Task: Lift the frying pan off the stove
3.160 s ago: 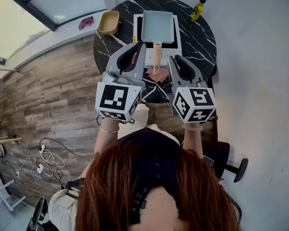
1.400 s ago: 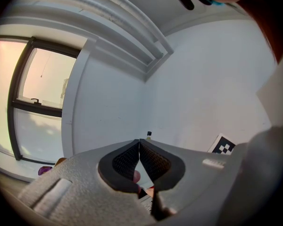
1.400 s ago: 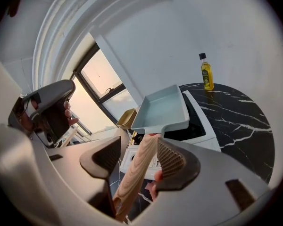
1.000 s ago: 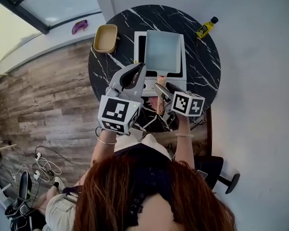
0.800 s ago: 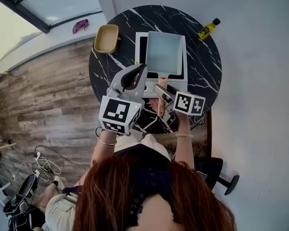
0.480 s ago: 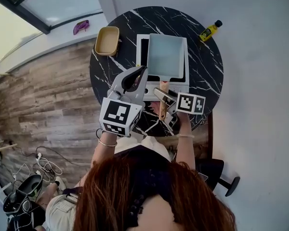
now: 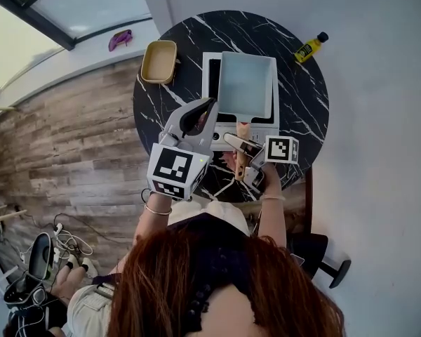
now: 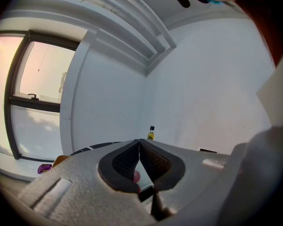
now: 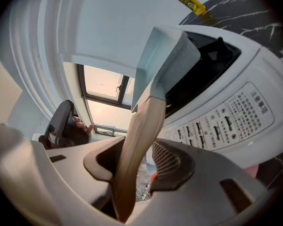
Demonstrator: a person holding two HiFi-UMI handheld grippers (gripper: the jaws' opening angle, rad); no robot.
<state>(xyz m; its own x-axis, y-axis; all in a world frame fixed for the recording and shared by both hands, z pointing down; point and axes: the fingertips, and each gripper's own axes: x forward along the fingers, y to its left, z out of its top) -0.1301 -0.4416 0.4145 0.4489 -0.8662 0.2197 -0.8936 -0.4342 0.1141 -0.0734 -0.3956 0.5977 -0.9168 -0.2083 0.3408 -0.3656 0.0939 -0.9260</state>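
Note:
A pale blue rectangular frying pan sits on the white stove, its wooden handle pointing toward me. My right gripper is turned on its side around that handle. Its jaws have just been closing. One pad lies against the wood, and a narrow gap shows at the other pad. The pan rests flat on the stove. My left gripper hovers left of the handle, shut with nothing in it.
The stove stands on a round black marble table. A yellow bottle is at the table's far right edge and a tan tray at its far left. A wall runs along the right, with a chair below the table.
The right gripper has rolled onto its side, slid along the wooden handle and narrowed its jaws around it. The left gripper and the pan have stayed put.

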